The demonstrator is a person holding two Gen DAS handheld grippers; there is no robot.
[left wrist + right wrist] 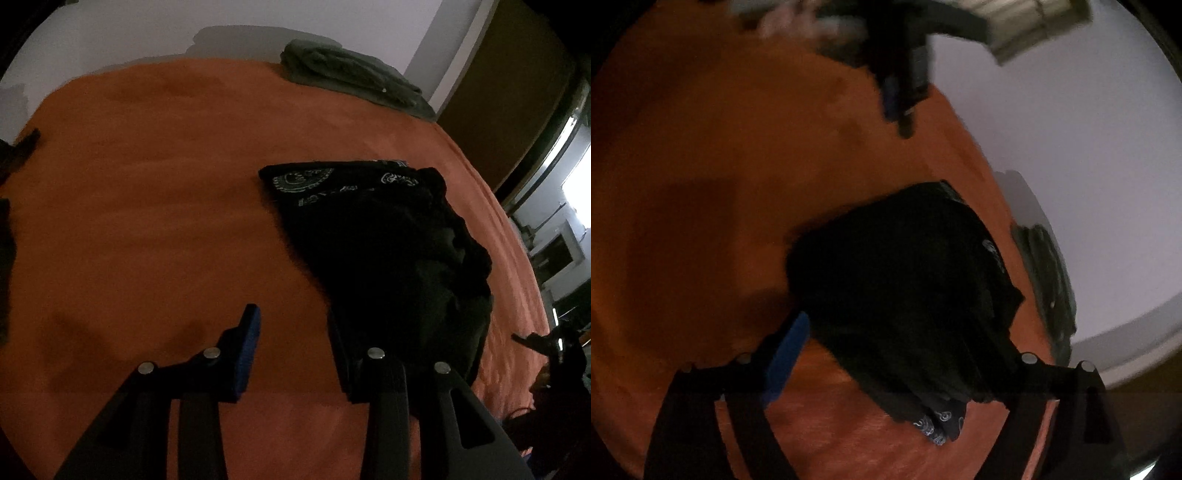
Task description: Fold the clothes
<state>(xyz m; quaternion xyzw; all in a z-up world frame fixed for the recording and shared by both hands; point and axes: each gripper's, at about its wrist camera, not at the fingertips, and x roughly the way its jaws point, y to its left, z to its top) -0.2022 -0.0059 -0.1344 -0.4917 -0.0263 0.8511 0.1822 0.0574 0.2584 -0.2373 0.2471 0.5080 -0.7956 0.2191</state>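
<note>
Black plastic fingers with blue pads and silver rivets fill the bottom of the left wrist view: left gripper [295,350], jaws apart, nothing between them but orange bed cover [147,221]. Cover looks like soft, matte fleece, smooth with faint creases. Left edge of that view shows dark cloth bits, too cropped to identify. Just right of the gripper lies the black garment [376,240], a lumpy, roughly folded heap, widest near the camera, narrowing away. Its far end carries a pale paisley-like print; the right edge is rumpled and uneven. Right finger of the left gripper overlaps the garment's near edge in the picture; contact cannot be told. Further back, near the bed's far edge against a pale wall, sits a folded grey-green garment [351,74], thick and soft-looking.

Right wrist view is blurred and rolled. Right gripper [905,354] stands wide apart, blue pad at left, black finger at right; the black garment sits between and beyond the fingers, pads not pressing on it. Same garment here reads as a dark rounded mound on the orange bed, printed patch showing at its near bottom edge. Only this view shows the left gripper from outside, at top, smeared, above the bed. Only the left view shows a bright window area at far right.
</note>
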